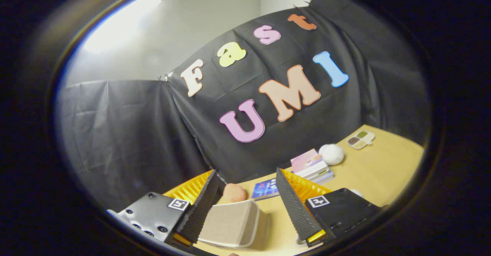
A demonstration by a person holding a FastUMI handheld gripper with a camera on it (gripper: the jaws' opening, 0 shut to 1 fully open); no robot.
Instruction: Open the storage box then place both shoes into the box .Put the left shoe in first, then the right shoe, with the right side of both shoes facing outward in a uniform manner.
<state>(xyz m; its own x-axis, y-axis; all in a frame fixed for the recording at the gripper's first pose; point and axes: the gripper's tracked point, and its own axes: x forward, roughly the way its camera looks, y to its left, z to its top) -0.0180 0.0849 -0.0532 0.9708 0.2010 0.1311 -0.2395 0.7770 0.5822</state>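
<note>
A beige shoe (230, 223) with a white sole edge lies between the fingers of my gripper (246, 173), low down near their bases. The left finger (201, 206) is against its side. A strip of tabletop shows between the shoe and the right finger (293, 206). The fingers stand wide apart, so the gripper is open. Just beyond the shoe, between the fingertips, is a rounded pinkish thing (234, 192); what it is I cannot tell. The view is tilted upward toward the booth wall.
On the yellow-tan table (379, 175) beyond the fingers lie a blue book (264, 189), a stack of books (312, 168), a white fluffy ball (332, 154) and a small compartment tray (360, 140). Black cloth walls close the table's back and left.
</note>
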